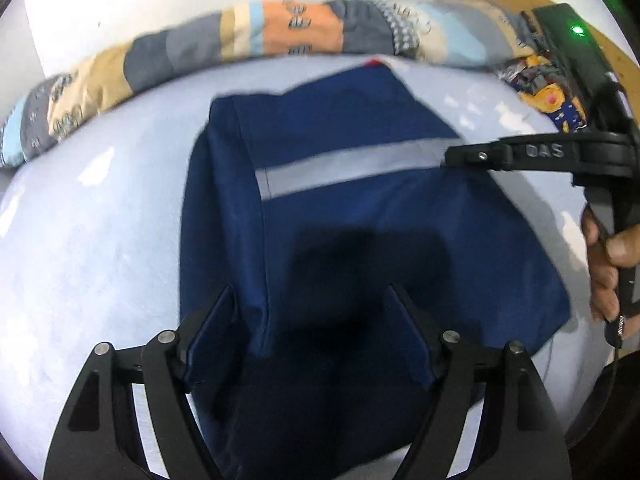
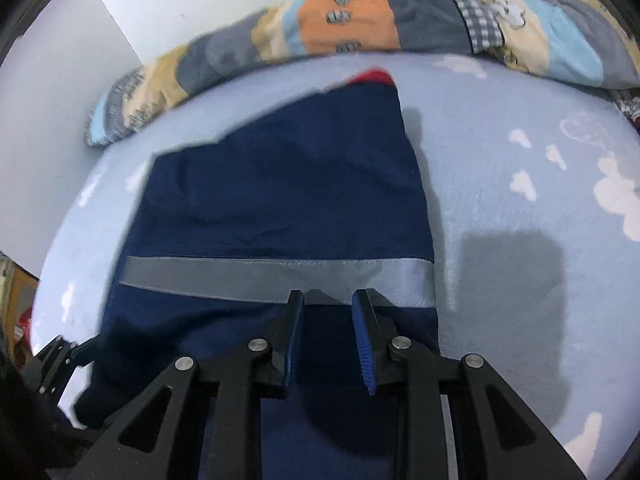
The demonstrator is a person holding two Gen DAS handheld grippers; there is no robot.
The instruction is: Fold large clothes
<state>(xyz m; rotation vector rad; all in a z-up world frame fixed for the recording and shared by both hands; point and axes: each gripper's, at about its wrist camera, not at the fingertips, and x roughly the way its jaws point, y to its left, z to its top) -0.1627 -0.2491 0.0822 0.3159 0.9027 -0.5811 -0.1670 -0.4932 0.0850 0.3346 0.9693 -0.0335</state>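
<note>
A navy blue garment (image 1: 352,216) with a grey reflective stripe (image 1: 344,168) lies folded on the light blue bed sheet (image 1: 92,224). A bit of red shows at its far edge (image 2: 372,76). My left gripper (image 1: 312,300) is open, jaws wide apart, hovering over the garment's near part. My right gripper (image 2: 330,304) is open with a narrower gap, empty, just above the garment (image 2: 280,200) near the stripe (image 2: 276,276). The right gripper also shows in the left wrist view (image 1: 448,156), reaching in from the right at the stripe's end.
A rolled patchwork blanket (image 1: 280,32) lies along the far edge of the bed against a white wall. A patterned cloth (image 1: 548,96) lies at the far right. The sheet (image 2: 520,240) has white cloud prints. A hand (image 1: 604,264) holds the right gripper's handle.
</note>
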